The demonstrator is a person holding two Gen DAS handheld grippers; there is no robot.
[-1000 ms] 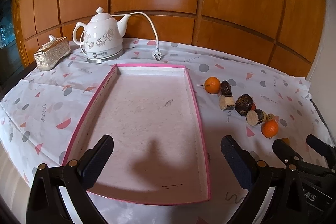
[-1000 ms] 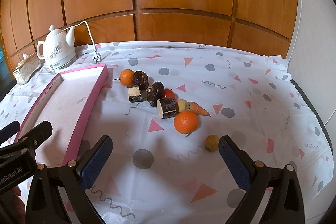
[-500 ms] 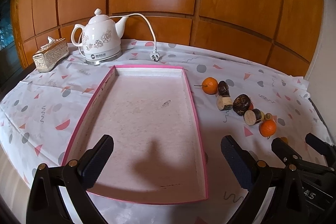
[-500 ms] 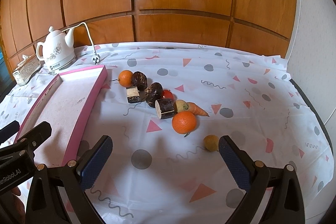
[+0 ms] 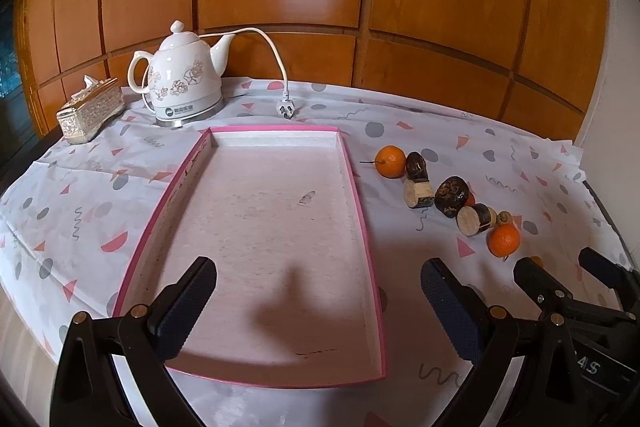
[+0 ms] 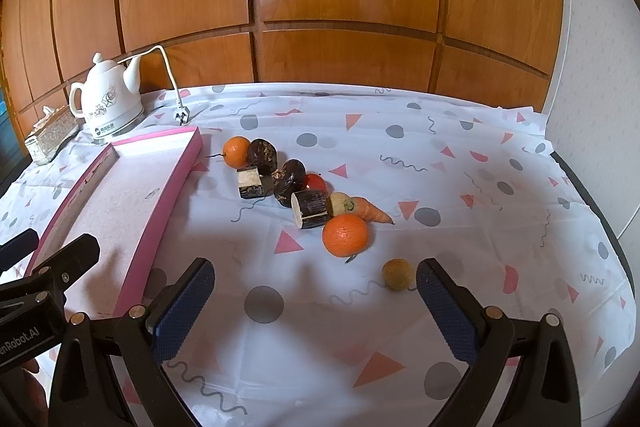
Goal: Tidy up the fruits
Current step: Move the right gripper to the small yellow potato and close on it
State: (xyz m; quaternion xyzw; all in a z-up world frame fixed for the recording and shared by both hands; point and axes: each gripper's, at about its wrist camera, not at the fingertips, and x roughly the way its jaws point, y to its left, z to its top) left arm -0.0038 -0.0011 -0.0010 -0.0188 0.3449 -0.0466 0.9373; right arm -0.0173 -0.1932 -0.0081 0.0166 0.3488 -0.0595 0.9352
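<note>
A shallow pink-rimmed tray (image 5: 356, 187) (image 6: 178, 171) lies on the patterned cloth with nothing in it. To its right runs a loose row of produce: an orange (image 6: 237, 151) (image 5: 391, 161), dark brown fruits (image 6: 289, 182) (image 5: 452, 191), cut dark-skinned chunks (image 6: 313, 209), a red fruit (image 6: 315, 182), a carrot (image 6: 370, 211), a larger orange (image 6: 345, 235) (image 5: 503, 240) and a small yellow-green fruit (image 6: 397, 274). My left gripper (image 5: 318, 301) hovers open over the tray's near end. My right gripper (image 6: 314, 301) is open above the cloth, the small fruit beside its right fingertip.
A white floral kettle (image 5: 185, 87) (image 6: 107, 101) with its cord and plug (image 5: 286, 110) stands behind the tray. A gold tissue box (image 5: 90, 109) sits at the far left. Wood panelling backs the table; a white wall (image 6: 596, 87) bounds the right.
Both grippers have drawn back and risen a little, so the tray and the fruit look slightly farther away. Nothing on the table has moved and both grippers stay open.
</note>
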